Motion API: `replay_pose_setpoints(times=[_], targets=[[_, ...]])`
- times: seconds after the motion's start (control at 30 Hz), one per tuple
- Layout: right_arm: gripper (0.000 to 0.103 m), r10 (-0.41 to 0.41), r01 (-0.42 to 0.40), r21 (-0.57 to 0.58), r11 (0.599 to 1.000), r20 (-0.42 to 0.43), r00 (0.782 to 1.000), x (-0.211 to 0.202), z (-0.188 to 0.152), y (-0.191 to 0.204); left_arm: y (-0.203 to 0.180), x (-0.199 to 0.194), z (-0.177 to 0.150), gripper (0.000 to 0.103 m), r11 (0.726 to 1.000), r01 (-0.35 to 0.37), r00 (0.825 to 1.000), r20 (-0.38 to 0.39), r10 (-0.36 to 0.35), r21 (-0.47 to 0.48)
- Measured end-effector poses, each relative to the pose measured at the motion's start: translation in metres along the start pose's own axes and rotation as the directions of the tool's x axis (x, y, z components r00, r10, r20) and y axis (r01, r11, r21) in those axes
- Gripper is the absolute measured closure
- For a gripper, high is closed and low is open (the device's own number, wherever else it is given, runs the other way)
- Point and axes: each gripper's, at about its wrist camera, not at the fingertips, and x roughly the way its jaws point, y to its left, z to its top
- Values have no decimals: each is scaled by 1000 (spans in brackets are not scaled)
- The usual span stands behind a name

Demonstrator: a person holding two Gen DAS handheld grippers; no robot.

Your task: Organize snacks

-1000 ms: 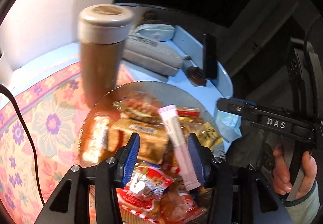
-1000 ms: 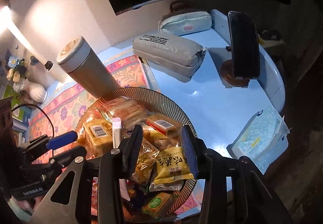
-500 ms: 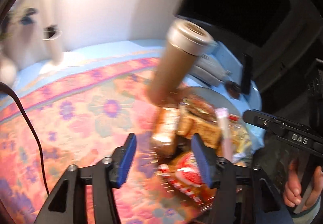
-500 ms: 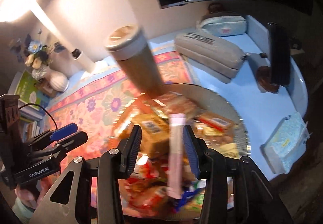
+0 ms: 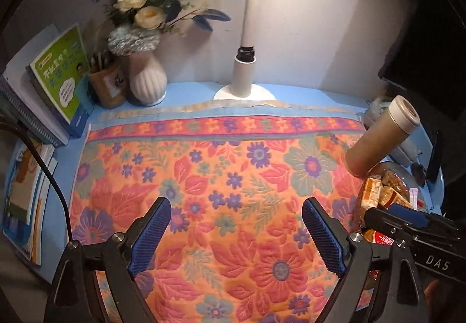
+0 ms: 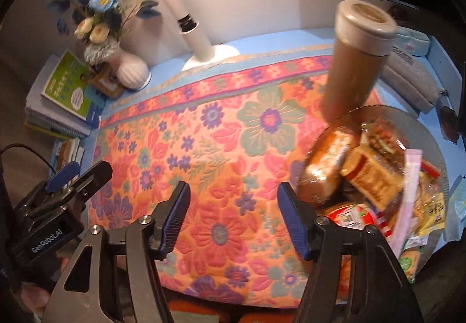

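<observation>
Both tools hang over the flowered cloth point(image 5: 233, 177) with jaws opening and nothing between them, the left tool point(image 5: 236, 235) mid-frame, while the snacks point(image 6: 375, 177) heaped in the bowl point(image 6: 431, 136) lie at right, nearer the right tool point(image 6: 233, 221).

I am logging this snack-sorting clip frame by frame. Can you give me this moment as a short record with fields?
surface: floral cloth on a blue table
snacks: packets heaped in a round basket
beside basket: tan tumbler, upright
left gripper: jaws opening, nothing between them, over the cloth
right gripper: jaws opening, nothing between them, left of the basket
back edge: lamp base, flower vase, books
</observation>
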Motion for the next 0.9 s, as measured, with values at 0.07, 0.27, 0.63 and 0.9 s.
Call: replay_pose_setpoints(times=[0.07,0.27,0.63,0.9], targets=[[37,5,-5,-13,1000,-13,1000,7,-4,16,14,-1,-5,13,999,-17,1000,-11,17,-35],[37,-48,44,-99,994,-40,998,28,-14,62,52,-5,-21,13,992,-41,999,-23,39,-116],[37,-104,99,-150,984,-23,994,40,-27,106,82,-12,-33,13,988,-124,992,17,126,-88],[37,-152,149,-136,979,-13,988,43,-40,117,95,-12,-32,11,991,-118,992,28,120,-64]])
